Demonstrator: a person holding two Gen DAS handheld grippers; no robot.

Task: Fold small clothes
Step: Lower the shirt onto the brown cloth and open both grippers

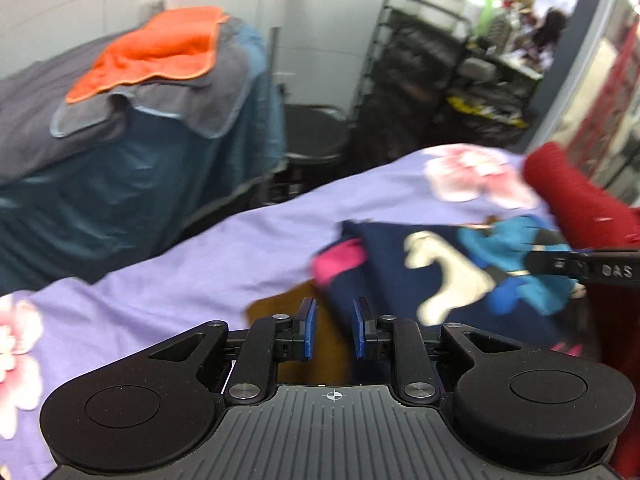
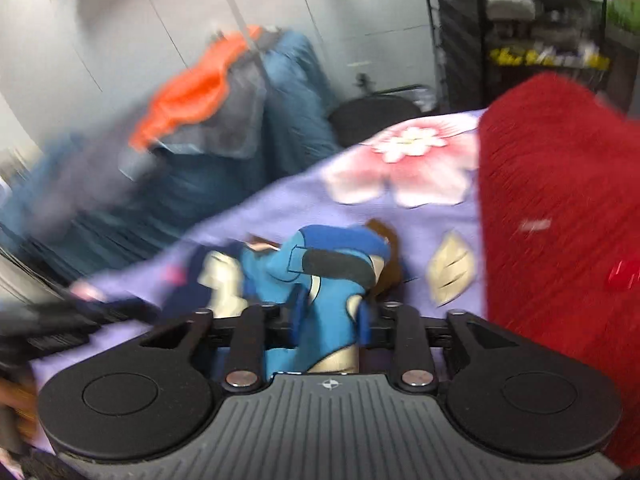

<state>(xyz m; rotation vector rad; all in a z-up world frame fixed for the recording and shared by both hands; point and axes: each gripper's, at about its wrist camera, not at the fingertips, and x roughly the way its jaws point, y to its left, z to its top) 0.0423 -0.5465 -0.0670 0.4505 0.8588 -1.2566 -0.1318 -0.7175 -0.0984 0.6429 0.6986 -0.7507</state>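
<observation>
I am early in this fold, as far as I can judge: the small navy garment [image 1: 452, 280] with its cartoon print lies rumpled on the purple flowered sheet [image 1: 200, 272], not flat and not squared up. My left gripper [image 1: 334, 330] hangs just beside its near edge with the blue pads [image 1: 308, 328] standing apart and nothing between them, only a brown patch and the edge of the cloth showing through the gap. My right gripper [image 2: 328, 320] has a bunched blue part of the same garment [image 2: 320, 280] sitting between its fingers; the picture is blurred, and I cannot tell whether the pads press on it or stand loose around it. A red knitted piece [image 2: 560, 220] lies to the right of the garment, touching or overlapping its edge, and looks unfolded too. Off the bed, an orange cloth [image 1: 152, 56] rests on a grey and blue heap, well apart from my work. What remains, I think, is nearly everything: spread the garment, bring its sides in, then double it over.
</observation>
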